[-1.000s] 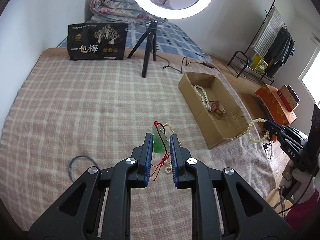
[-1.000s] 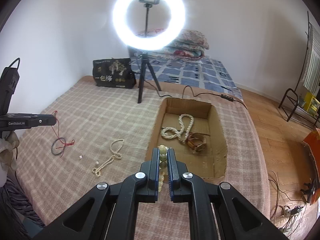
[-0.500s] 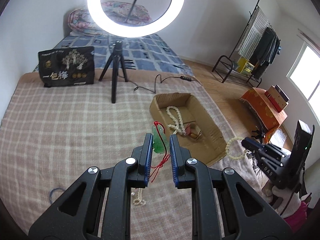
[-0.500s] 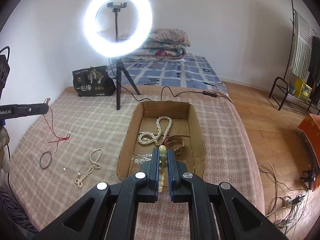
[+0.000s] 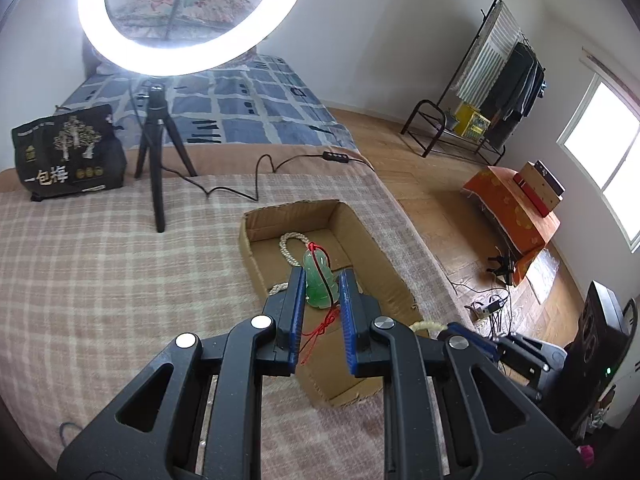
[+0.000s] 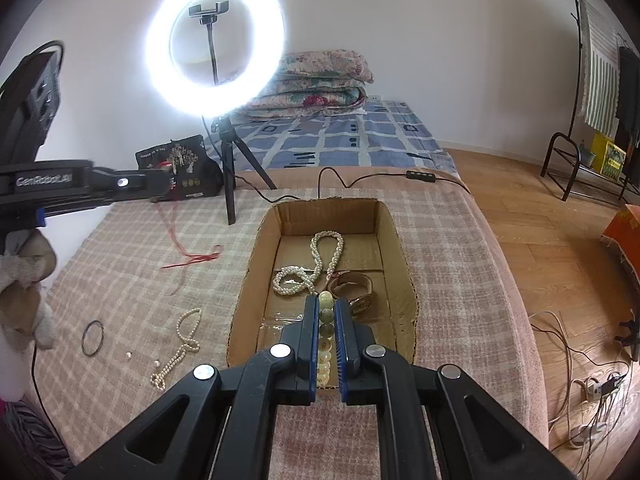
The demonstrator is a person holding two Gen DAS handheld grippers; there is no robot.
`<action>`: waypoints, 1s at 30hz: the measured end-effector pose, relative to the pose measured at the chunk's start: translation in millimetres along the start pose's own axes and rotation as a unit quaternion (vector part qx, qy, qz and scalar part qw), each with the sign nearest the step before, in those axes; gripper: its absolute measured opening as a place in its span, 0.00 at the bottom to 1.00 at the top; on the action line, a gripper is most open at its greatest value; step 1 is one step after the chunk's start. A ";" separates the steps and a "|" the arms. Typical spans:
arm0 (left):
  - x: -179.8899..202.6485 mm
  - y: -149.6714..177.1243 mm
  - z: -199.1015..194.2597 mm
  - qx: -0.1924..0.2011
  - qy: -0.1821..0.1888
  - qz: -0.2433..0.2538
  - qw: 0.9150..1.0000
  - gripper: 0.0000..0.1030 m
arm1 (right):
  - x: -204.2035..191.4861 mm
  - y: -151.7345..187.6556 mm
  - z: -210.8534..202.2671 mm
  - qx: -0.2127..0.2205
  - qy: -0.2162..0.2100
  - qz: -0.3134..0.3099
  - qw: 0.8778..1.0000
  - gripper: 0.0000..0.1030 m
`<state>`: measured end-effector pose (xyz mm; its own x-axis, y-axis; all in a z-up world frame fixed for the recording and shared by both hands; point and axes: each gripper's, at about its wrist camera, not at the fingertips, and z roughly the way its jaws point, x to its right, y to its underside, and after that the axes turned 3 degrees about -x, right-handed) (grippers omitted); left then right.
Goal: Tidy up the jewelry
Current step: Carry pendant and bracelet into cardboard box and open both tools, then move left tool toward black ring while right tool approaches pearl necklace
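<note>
Over the cardboard box [image 5: 362, 236] on the checked blanket [image 5: 100, 264], the left gripper [image 5: 320, 294] holds a green pendant [image 5: 318, 280] on a red cord [image 5: 320, 330]. Its jaws are narrow and pinch the pendant on both sides, and the cord hangs down below it. The right gripper [image 6: 327, 322] is near the front of the same box, with its jaws nearly closed on a string of pale round beads [image 6: 326, 316]. Inside the box lie a white pearl necklace [image 6: 316, 264] and a brown bangle [image 6: 354, 284], side by side. On the blanket left of the box are a small pearl string [image 6: 178, 350], a dark ring [image 6: 93, 338] and two loose pearls [image 6: 128, 356]. A bright ring light [image 6: 216, 46] stands on its tripod behind the box.
</note>
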<state>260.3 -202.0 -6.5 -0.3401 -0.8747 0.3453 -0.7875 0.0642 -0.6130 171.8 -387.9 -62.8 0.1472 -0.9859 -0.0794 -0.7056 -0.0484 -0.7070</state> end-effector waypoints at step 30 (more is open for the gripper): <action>14.4 -15.0 72.3 -0.026 -0.026 0.022 0.999 0.43 | -9.7 7.7 35.0 -0.045 0.003 0.001 0.999 0.75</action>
<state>304.4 -250.3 -43.6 -0.3486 -0.8942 0.2807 -0.7988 0.1268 -0.5881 189.2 -373.1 -92.1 0.1418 -0.9870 -0.0760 -0.7651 -0.0605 -0.6411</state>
